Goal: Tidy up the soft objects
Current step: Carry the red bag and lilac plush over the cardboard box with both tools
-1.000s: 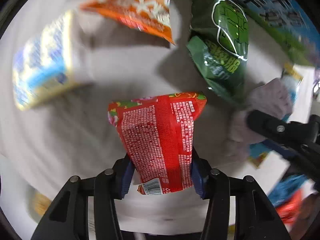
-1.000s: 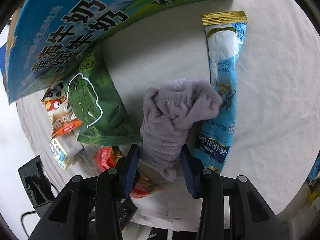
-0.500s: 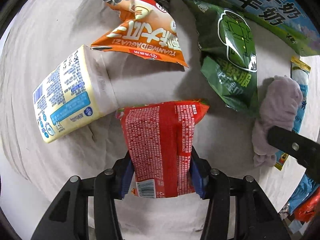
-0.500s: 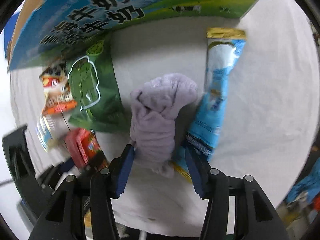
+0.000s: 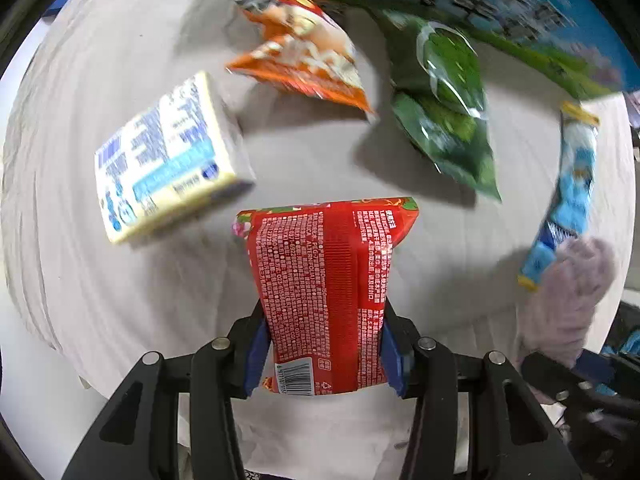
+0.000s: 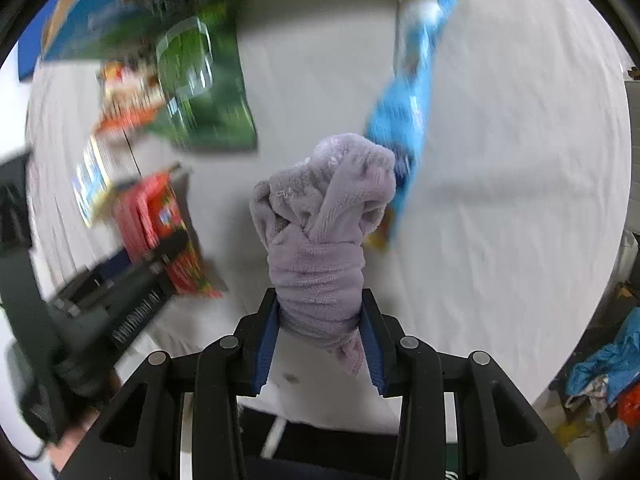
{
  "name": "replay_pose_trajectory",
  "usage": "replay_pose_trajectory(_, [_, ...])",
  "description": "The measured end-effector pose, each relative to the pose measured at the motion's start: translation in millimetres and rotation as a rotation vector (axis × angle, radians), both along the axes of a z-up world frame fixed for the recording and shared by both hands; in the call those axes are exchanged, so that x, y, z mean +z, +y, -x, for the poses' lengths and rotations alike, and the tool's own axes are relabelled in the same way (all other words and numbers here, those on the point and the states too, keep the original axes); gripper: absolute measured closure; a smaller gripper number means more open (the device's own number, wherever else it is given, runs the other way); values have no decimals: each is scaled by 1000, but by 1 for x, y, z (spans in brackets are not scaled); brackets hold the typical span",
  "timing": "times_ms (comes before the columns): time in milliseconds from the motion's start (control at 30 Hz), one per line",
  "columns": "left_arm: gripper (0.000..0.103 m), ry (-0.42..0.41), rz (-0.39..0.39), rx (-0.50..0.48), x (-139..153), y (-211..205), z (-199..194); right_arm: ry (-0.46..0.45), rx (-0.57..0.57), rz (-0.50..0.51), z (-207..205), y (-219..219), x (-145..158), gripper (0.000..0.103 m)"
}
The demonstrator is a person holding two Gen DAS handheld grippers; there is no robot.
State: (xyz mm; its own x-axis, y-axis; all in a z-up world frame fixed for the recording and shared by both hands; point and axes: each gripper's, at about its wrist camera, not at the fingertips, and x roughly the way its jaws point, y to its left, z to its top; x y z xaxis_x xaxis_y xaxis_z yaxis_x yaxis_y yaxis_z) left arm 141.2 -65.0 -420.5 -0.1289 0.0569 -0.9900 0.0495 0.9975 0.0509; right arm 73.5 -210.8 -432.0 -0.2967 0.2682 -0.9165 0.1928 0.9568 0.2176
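Note:
My left gripper (image 5: 322, 346) is shut on a red snack packet (image 5: 326, 276) and holds it above the white cloth; the packet also shows in the right wrist view (image 6: 160, 224). My right gripper (image 6: 320, 334) is shut on a knotted lilac towel (image 6: 320, 220), lifted off the cloth; the towel also shows in the left wrist view (image 5: 568, 292). On the cloth lie a green packet (image 5: 444, 112), an orange packet (image 5: 308, 52), a blue stick packet (image 5: 568, 200) and a white-and-blue tissue pack (image 5: 164, 152).
A big blue-and-green milk carton box (image 5: 480, 4) stands along the far edge of the table (image 6: 520, 160). Blue and orange clutter (image 6: 608, 376) lies beyond the table's right edge.
The right gripper has closed on the lilac towel and lifted it off the cloth. The left gripper has moved back a little with the red packet. Both views are blurred by motion.

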Motion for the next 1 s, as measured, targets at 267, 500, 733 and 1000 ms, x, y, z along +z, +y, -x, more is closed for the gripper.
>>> replay_pose_trajectory(267, [58, 21, -20, -27, -13, -12, 7, -54, 47, 83, 7, 21, -30, 62])
replay_pose_trajectory(500, [59, -18, -4, -28, 21, -17, 15, -111, -38, 11, 17, 6, 5, 63])
replay_pose_trajectory(733, [59, -141, 50, -37, 111, -32, 26, -220, -108, -86, 13, -40, 98, 64])
replay_pose_trajectory(1000, [59, -254, 176, -54, 204, -55, -22, -287, -153, -138, -33, -89, 180, 64])
